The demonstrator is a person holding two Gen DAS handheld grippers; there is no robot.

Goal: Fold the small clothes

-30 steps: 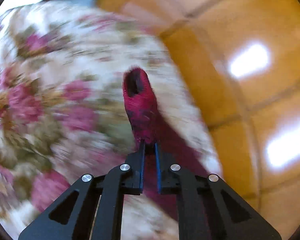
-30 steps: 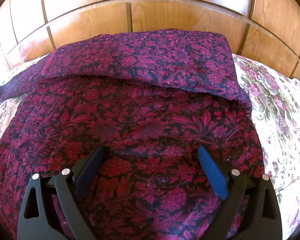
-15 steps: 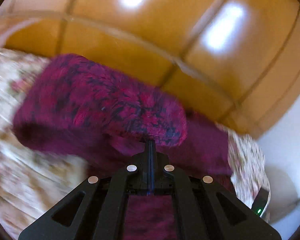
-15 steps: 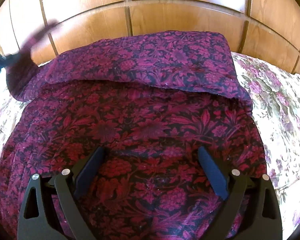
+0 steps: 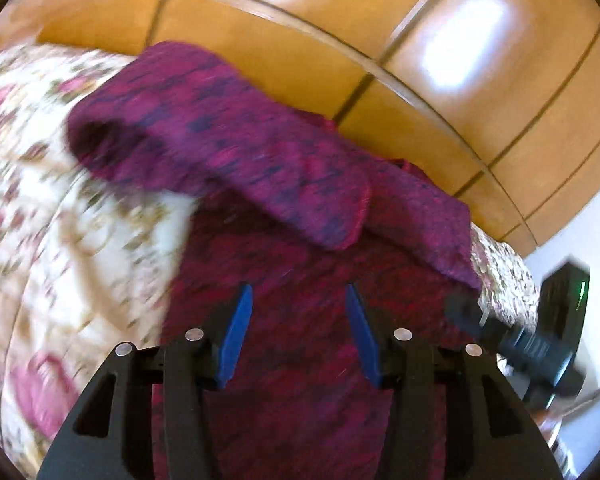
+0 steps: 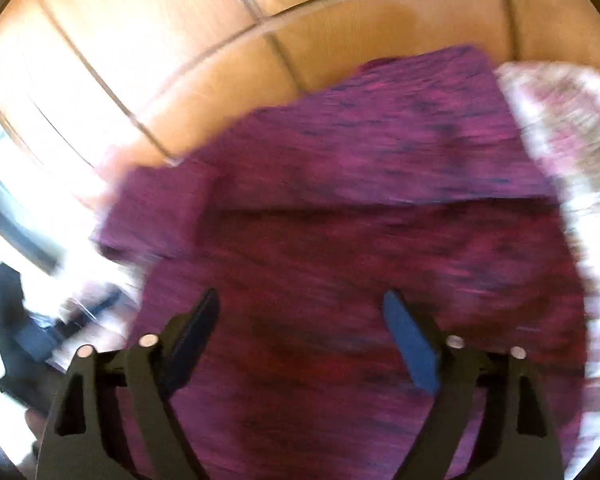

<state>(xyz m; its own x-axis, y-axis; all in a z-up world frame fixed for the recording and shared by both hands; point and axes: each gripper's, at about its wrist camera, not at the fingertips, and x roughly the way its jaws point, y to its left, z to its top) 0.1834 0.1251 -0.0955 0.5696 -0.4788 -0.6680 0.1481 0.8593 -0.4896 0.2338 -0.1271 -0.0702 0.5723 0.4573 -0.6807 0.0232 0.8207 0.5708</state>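
Left gripper [image 5: 298, 304] spread wide, holding nothing, above the magenta floral garment [image 5: 300, 320]; right gripper [image 6: 300, 312] likewise released. Folded flap [image 5: 236, 160] at 12 o'clock; floral bedspread [image 5: 60, 240] at 9; wooden headboard [image 5: 420, 60] beyond.

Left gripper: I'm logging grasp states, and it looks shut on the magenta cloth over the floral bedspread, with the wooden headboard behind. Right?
Not quite. The left gripper is open, its jaws apart above the cloth and gripping nothing, as the left wrist view shows. The floral bedspread and wooden headboard are as you say.
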